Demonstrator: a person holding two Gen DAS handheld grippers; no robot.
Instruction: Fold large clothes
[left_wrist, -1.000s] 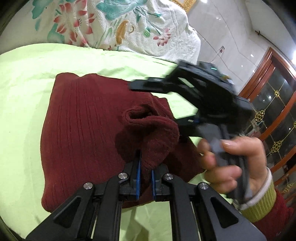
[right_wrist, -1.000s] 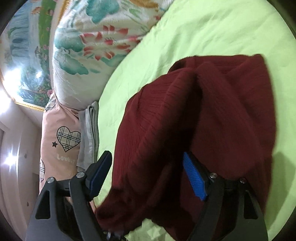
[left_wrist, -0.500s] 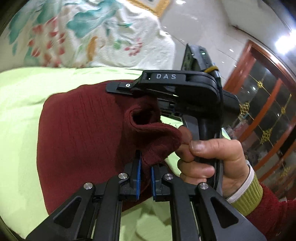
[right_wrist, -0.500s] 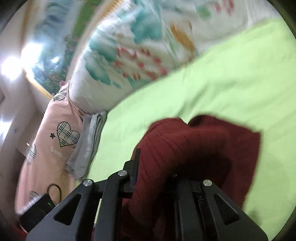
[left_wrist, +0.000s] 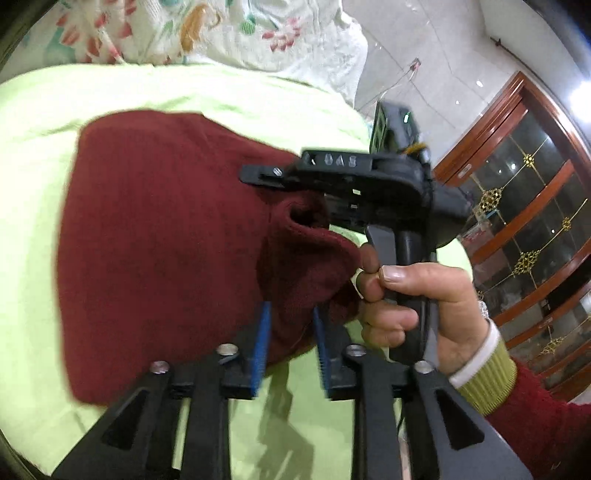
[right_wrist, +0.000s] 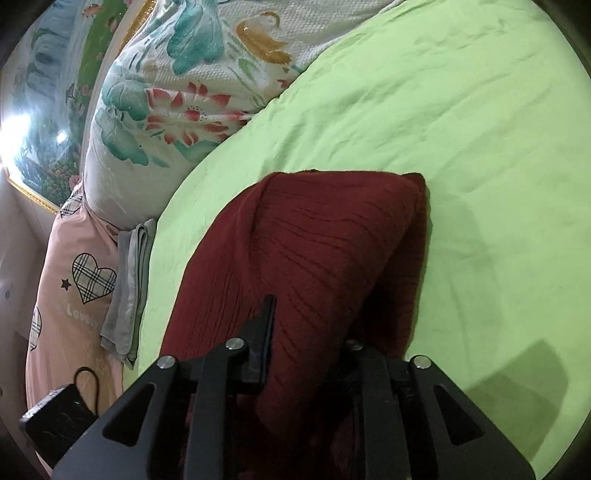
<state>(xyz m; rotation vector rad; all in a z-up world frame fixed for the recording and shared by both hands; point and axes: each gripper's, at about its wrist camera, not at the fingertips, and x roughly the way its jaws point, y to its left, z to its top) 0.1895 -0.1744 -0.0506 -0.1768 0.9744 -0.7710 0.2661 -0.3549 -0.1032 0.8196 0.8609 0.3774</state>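
Note:
A dark red ribbed knit sweater (left_wrist: 159, 236) lies folded on a light green bedsheet (left_wrist: 33, 122). My left gripper (left_wrist: 290, 325) has its blue pads apart, with a bunched cuff or fold of the sweater (left_wrist: 306, 258) between them. The right gripper shows in the left wrist view (left_wrist: 354, 177), held by a hand, over the sweater's right side. In the right wrist view my right gripper (right_wrist: 308, 325) straddles a raised fold of the sweater (right_wrist: 314, 258). Its right finger is hidden behind the cloth, so its grip is unclear.
A floral quilt (right_wrist: 177, 92) and a pink pillow with plaid hearts (right_wrist: 70, 288) lie at the bed's head, with a folded grey cloth (right_wrist: 129, 291) beside them. A wooden glass cabinet (left_wrist: 532, 229) stands to the right. A black device with a cable (right_wrist: 59, 417) lies beside the bed.
My left gripper has opened; its pads were clamped on the sweater's fold and now stand apart. My right gripper has shifted over the sweater and its view has steadied.

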